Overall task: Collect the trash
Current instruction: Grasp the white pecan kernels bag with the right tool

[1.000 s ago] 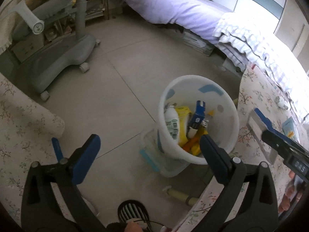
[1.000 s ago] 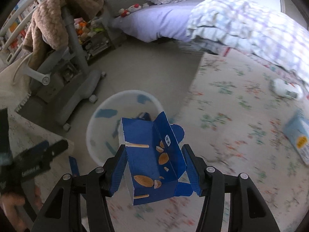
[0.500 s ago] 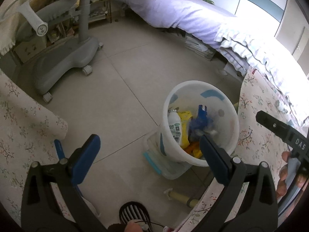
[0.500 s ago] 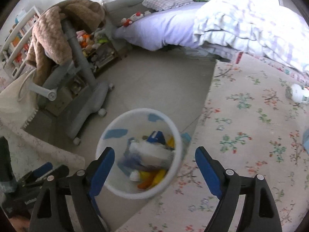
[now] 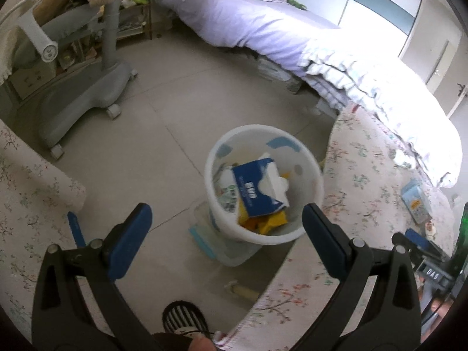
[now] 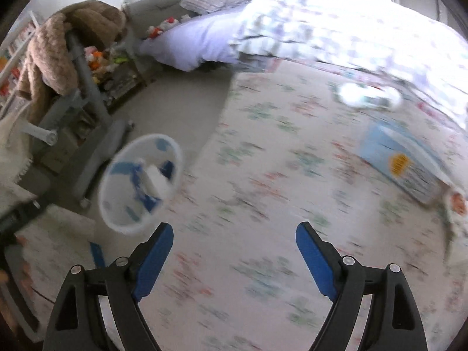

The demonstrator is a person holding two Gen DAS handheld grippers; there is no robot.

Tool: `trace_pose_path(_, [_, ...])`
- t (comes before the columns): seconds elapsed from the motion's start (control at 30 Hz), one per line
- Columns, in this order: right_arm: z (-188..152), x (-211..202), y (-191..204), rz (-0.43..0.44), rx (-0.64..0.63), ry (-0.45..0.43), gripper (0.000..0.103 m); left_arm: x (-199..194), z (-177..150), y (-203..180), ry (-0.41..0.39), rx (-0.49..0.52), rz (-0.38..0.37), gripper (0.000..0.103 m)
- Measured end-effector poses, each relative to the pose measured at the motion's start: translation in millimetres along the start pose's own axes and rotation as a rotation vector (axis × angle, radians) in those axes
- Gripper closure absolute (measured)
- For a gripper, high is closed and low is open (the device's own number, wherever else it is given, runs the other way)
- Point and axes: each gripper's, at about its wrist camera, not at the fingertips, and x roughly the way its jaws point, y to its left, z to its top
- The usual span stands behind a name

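A white round bin [image 5: 310,175] stands on the floor beside the floral mat, with a blue box [image 5: 257,188] lying on top of yellow wrappers and a bottle inside. My left gripper [image 5: 225,222] hangs open above the bin's near rim, nothing between its fingers. My right gripper [image 6: 234,244] is open and empty over the floral mat [image 6: 278,175], with the bin [image 6: 117,204] to its left. On the mat to the right lie a light blue packet [image 6: 400,161] and a white bottle [image 6: 365,96], both blurred.
A grey wheeled stand [image 5: 87,93] draped with a brown blanket is at the back left. A bed with purple sheet and quilt [image 5: 292,38] runs along the back right. A clear lidded tub [image 5: 222,248] sits under the bin. A striped slipper [image 5: 184,318] shows at the bottom edge.
My right gripper let go of the blue box, which dropped into the bin, then swung right over the mat. My left gripper rose a little.
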Motion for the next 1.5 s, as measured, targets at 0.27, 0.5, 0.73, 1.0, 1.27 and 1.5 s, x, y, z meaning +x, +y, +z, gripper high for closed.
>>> trace_pose_path(0.27, [-18, -30, -66, -0.131, 0.091, 0.052, 0.016, 3, -4, -38, 0.035, 0.051, -0.034, 0.001])
trace_pose_path(0.5, [-18, -58, -134, -0.269, 0.164, 0.106, 0.016, 4, -7, -84, 0.049, 0.099, -0.068, 0.001])
trace_pose_path(0.73, [-15, -83, -197, -0.344, 0.217, 0.108, 0.016, 12, -14, -130, 0.082, 0.156, -0.093, 0.001])
trace_pose_path(1.0, [-7, -84, -244, -0.337, 0.247, 0.137, 0.016, 27, -24, -169, 0.141, 0.16, -0.112, 0.001])
trace_pose_path(1.27, [-11, -68, -246, -0.253, 0.274, 0.143, 0.016, 33, -31, -192, 0.159, 0.14, -0.111, 0.001])
trace_pose_path(1.5, [-15, -54, -247, -0.247, 0.298, 0.193, 0.016, 40, -26, -220, 0.162, 0.113, -0.161, 0.001])
